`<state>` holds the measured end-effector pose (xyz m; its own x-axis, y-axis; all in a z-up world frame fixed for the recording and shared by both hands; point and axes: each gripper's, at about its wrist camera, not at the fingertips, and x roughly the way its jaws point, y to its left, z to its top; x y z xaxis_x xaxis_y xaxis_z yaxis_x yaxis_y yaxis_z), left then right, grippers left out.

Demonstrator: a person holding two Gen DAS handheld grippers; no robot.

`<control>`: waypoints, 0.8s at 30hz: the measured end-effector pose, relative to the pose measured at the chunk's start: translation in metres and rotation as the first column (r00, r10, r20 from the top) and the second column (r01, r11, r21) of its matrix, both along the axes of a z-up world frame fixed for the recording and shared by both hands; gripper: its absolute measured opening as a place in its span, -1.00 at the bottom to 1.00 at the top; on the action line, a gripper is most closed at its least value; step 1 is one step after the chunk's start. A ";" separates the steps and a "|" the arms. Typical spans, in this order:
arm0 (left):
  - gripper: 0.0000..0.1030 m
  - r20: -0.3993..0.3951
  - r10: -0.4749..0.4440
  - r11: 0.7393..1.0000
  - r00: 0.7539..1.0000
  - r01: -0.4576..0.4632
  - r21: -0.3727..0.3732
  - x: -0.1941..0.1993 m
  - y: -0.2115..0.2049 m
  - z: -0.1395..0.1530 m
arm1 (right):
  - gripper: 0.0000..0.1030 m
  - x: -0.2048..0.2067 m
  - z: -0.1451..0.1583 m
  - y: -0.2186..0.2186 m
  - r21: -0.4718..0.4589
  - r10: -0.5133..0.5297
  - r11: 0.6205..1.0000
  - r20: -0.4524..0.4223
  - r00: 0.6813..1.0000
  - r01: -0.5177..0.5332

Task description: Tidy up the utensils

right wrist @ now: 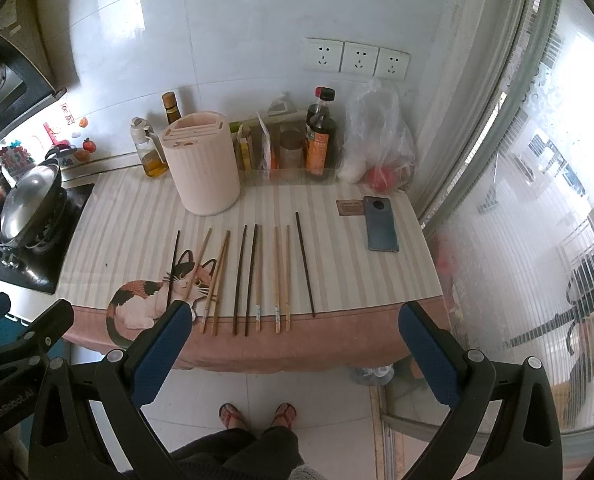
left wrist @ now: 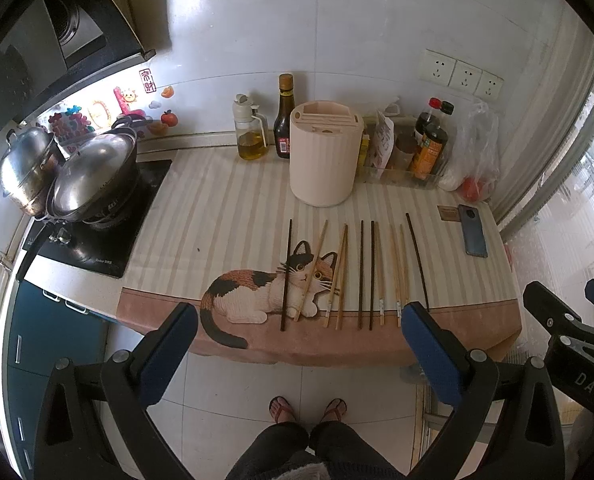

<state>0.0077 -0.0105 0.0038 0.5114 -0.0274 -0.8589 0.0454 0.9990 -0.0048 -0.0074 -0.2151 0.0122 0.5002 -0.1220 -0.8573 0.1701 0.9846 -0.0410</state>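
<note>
Both grippers, left and right, are held back from the table with jaws wide and empty, while chopsticks are laid in a row before the slotted holder, presumably for sorting.

— Black plastic frames on both, left gripper and right gripper alike, with blue pads lining the inner faces of the fingers.

— Round silver screws at the joints, triangular cut-outs in the arms. White lettering too ("DAS" on one side, "GenRobot.AI" on the other).

— Below, dark trousers and bare feet in red-brown flip-flops.
</note>
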 end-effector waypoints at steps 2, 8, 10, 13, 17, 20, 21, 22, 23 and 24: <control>1.00 0.000 0.000 1.000 1.000 0.000 0.000 0.000 0.000 0.000 | 1.00 0.001 0.001 -0.001 -0.001 -0.002 1.000 0.001 1.000 0.002; 1.00 -0.003 0.001 1.000 1.000 -0.001 -0.001 0.002 -0.001 0.001 | 1.00 0.000 0.001 0.000 -0.002 -0.002 1.000 0.001 1.000 0.002; 1.00 -0.001 0.001 1.000 1.000 -0.001 -0.002 0.002 -0.001 0.000 | 1.00 0.001 0.001 -0.001 -0.003 -0.001 1.000 0.000 1.000 0.001; 1.00 -0.001 -0.002 1.000 1.000 0.002 -0.003 0.008 -0.003 0.001 | 1.00 0.004 0.001 -0.002 -0.004 -0.004 1.000 0.000 1.000 0.004; 1.00 0.003 -0.002 1.000 1.000 0.002 -0.005 0.010 -0.004 0.001 | 1.00 0.005 0.001 -0.003 -0.004 -0.003 1.000 0.000 1.000 0.003; 1.00 0.009 -0.001 1.000 1.000 0.001 -0.005 0.011 -0.005 0.002 | 1.00 0.004 0.001 -0.003 -0.005 -0.003 1.000 0.000 1.000 0.003; 1.00 0.011 0.000 1.000 1.000 0.000 -0.005 0.012 -0.006 0.002 | 1.00 0.004 0.001 -0.003 -0.005 -0.004 1.000 0.001 1.000 0.004; 1.00 0.012 0.000 1.000 1.000 0.000 -0.006 0.011 -0.005 0.003 | 1.00 0.004 0.001 -0.003 -0.005 -0.004 1.000 0.001 1.000 0.004; 1.00 0.012 0.000 1.000 1.000 0.000 -0.007 0.011 -0.005 0.003 | 1.00 0.004 0.001 -0.003 -0.005 -0.003 1.000 0.001 1.000 0.003; 1.00 0.012 0.000 1.000 1.000 0.000 -0.006 0.011 -0.005 0.003 | 1.00 0.008 0.003 -0.003 -0.006 -0.003 1.000 -0.001 1.000 0.003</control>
<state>0.0188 -0.0157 0.0069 0.5220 -0.0326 -0.8523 0.0454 0.9989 -0.0104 0.0006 -0.2181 0.0148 0.4990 -0.1284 -0.8570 0.1732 0.9838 -0.0466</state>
